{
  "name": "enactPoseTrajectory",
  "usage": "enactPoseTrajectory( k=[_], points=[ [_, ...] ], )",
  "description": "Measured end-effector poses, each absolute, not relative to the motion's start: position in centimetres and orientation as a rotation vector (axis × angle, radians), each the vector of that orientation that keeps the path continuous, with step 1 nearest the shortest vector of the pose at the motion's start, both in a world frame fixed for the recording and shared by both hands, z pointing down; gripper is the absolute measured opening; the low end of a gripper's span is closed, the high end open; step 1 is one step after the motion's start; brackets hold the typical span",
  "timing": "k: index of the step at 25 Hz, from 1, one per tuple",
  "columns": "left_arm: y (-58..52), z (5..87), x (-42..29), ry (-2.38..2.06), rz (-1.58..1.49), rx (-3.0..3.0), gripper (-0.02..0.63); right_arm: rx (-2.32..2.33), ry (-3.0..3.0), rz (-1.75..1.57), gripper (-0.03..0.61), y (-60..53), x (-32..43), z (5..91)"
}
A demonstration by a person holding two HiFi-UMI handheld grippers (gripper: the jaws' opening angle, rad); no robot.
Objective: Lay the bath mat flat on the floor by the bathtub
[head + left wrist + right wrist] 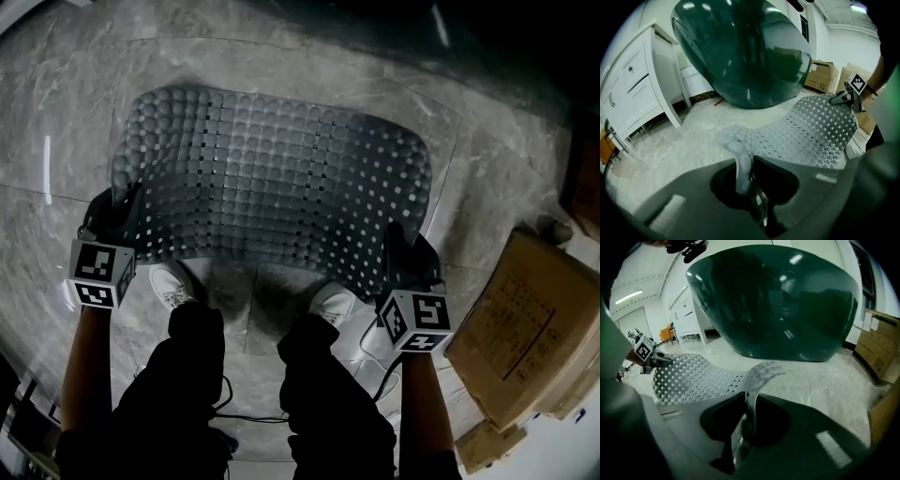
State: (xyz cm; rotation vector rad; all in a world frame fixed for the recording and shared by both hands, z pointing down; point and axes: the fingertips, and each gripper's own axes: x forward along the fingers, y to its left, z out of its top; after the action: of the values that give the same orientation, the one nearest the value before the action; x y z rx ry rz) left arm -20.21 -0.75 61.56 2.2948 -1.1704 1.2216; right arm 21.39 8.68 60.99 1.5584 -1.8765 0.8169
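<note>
Head view: polished grey stone-tile floor (56, 122), pale-veined, with thin joints and streaks of reflected light. Across the middle, the bath mat (272, 178): grey, bubble-textured, pierced by rows of small holes, long side across the frame, stretched between the left gripper (120, 208) and the right gripper (401, 246). Near edge raised above a pair of white shoes (173, 286). Dark trouser legs (328, 394) and a thin black cable (248, 417) lower down. At right, stacked cardboard boxes (525, 328), cut off by the frame edge.

Left gripper view: fingers clamped together on the mat's near left corner, the corner bent upward between them. Beyond, the rest of the mat sagging toward the floor, just in front of a dark, glossy freestanding bathtub (740, 51). At left, a white cabinet (642, 89) with drawers, on slim legs.

Right gripper view: fingers likewise closed on the mat's near right corner, its thin edge pinched between them. White walls, a ceiling strip light (628, 297), and a wooden crate (881, 343) at right, only partly in frame.

Hard to make out: whether the mat's far edge touches the floor. Upper rim of the bathtub out of frame in both gripper views. Upper right of the head view lost in shadow.
</note>
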Motion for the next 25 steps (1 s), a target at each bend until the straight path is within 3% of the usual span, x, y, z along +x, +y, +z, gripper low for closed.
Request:
enactPoseTrajectory(
  k=[25],
  points=[
    [-2.0, 69.8, -25.3, -1.216, 1.256, 2.250, 0.023, 1.681, -1.717, 0.770, 0.064, 9.6, 26.1, 69.9]
  ],
)
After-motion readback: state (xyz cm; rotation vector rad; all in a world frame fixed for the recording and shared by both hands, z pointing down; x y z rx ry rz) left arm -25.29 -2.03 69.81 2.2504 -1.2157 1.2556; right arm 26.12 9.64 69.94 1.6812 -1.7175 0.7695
